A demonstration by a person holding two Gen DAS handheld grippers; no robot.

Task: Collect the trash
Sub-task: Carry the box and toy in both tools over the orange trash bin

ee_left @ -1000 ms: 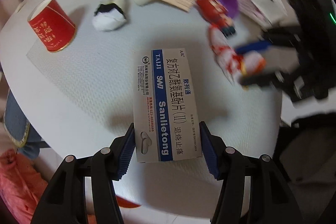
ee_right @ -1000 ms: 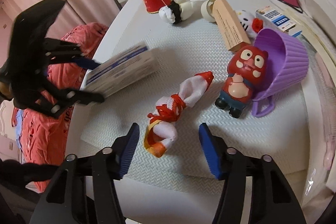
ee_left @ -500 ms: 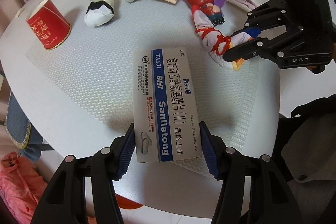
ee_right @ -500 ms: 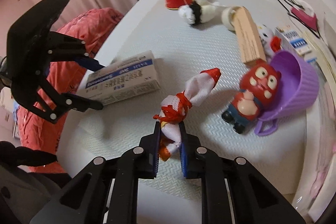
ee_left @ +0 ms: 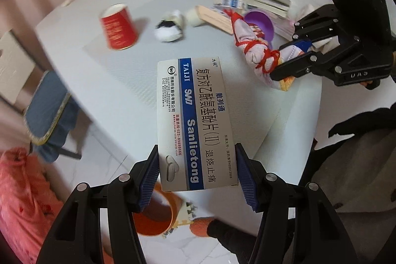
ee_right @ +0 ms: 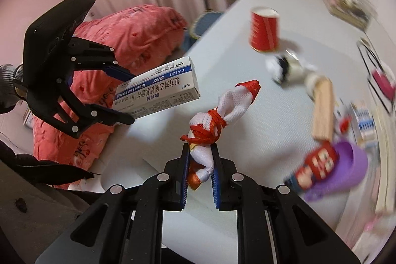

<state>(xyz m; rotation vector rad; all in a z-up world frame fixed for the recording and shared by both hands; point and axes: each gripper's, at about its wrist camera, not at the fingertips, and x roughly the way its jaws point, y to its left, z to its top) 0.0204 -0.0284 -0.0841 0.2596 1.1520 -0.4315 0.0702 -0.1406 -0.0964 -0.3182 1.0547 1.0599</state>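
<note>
My left gripper [ee_left: 196, 175] is shut on a white and blue medicine box [ee_left: 194, 123], held in the air over the near edge of the white table [ee_left: 99, 66]. In the right wrist view the same left gripper [ee_right: 123, 95] and medicine box [ee_right: 158, 90] hang left of the table. My right gripper [ee_right: 200, 172] is shut on a white cloth bundle tied with red string [ee_right: 222, 110], lifted off the mat. The left wrist view shows that bundle [ee_left: 250, 46] in the right gripper [ee_left: 287, 61] at the right.
On the table stand a red paper cup [ee_left: 118, 27], a black and white wad [ee_left: 169, 27], a wooden block [ee_right: 323, 110], a red toy figure [ee_right: 314, 165] and a purple basket [ee_right: 346, 170]. An orange bin [ee_left: 153, 214] sits on the floor below. A pink quilt [ee_right: 123, 41] lies left.
The right gripper closed on the tied bundle and lifted it off the mat. The left gripper rose and drew back toward the table edge with the box; an orange bin now shows below.
</note>
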